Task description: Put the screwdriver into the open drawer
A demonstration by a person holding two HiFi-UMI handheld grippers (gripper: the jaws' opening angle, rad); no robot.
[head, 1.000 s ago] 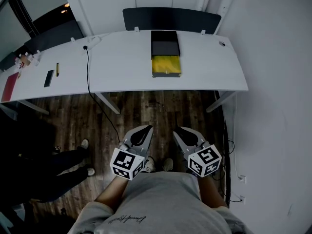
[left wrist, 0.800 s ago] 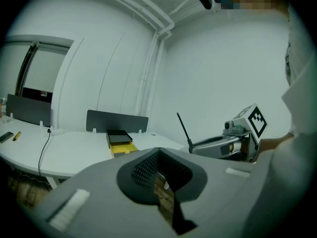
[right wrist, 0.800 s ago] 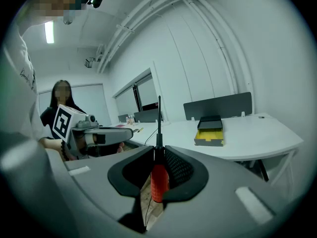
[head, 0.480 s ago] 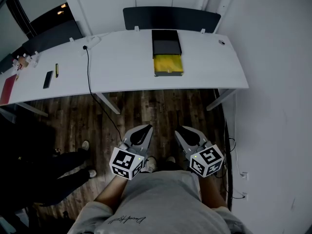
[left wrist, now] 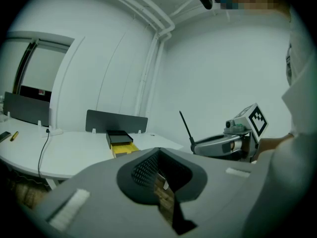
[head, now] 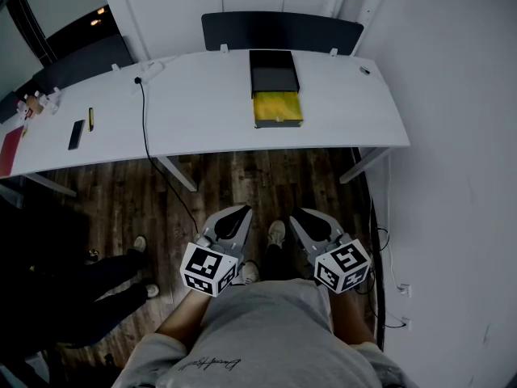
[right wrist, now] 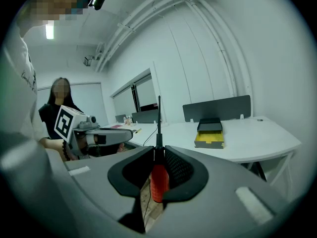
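Far ahead on the white desk [head: 202, 103] stands a black drawer unit [head: 273, 71] with its yellow drawer [head: 277, 109] pulled open toward me. The same drawer shows small in the left gripper view [left wrist: 123, 147] and the right gripper view [right wrist: 208, 141]. I hold both grippers low in front of my body, well short of the desk. My right gripper [head: 297, 212] is shut on the screwdriver's red handle [right wrist: 159, 181], with the thin shaft [right wrist: 159, 118] sticking up past the jaws. My left gripper [head: 242, 210] is shut with nothing in it.
A black cable [head: 145, 111] runs across the desk and down to the wooden floor [head: 242, 176]. A phone [head: 76, 134], a pen and a red book [head: 8, 148] lie at the desk's left. Another person [head: 97, 277] stands at my left. A white wall [head: 452, 176] runs along the right.
My shoe has stepped forward between the two grippers. Both grippers stay about where they were, the right one still holding the screwdriver.
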